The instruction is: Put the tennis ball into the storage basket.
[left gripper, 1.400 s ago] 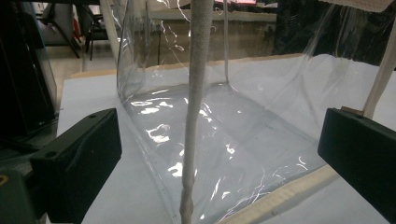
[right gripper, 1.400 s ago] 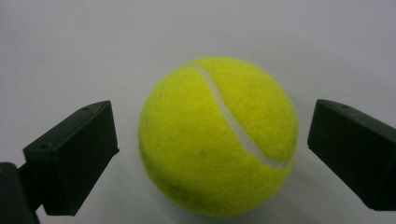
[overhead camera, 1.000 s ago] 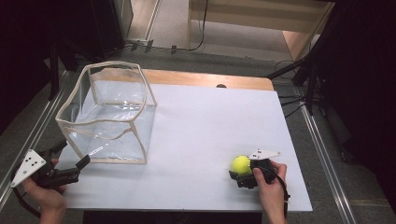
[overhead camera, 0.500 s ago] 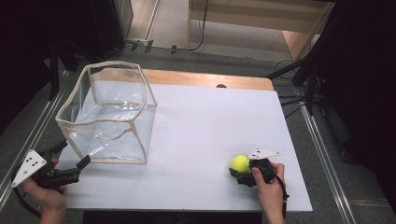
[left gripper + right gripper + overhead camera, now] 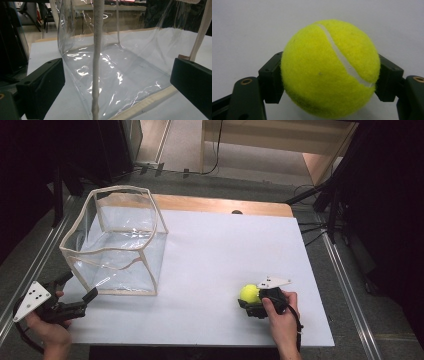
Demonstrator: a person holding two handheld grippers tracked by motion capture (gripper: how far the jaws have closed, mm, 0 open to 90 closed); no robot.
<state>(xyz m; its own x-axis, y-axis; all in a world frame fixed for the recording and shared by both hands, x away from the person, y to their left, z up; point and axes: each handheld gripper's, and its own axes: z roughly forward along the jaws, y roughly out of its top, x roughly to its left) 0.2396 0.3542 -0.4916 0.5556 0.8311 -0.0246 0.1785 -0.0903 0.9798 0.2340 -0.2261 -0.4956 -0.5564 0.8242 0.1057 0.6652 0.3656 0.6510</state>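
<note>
Your right hand-held gripper (image 5: 251, 306) sits low at the near right part of the white tabletop (image 5: 225, 255), and its two black jaws are pinching the yellow tennis ball (image 5: 249, 293) from either side. In the right gripper view the tennis ball (image 5: 329, 67) is wedged squarely between the pads, its white seam curving from the top down toward the right jaw, with the pale tabletop (image 5: 249, 25) behind it. From above, the ball lies just ahead of your right hand (image 5: 280, 312), near the front edge of the board and well apart from the clear box (image 5: 117, 242). That clear box, a soft transparent container with cream-coloured edging, stands open-topped on the far left part of the tabletop, its walls a little bowed. Your left hand-held gripper (image 5: 75, 292) rests at the near left corner, just beside the box's front corner, with its jaws spread wide and nothing between the pads. In the left gripper view the clear box (image 5: 120, 75) stands close in front, one cream vertical edge running down between the two open jaws without either pad touching it. Your left hand (image 5: 47, 332) holds the tool at the table's edge.
</note>
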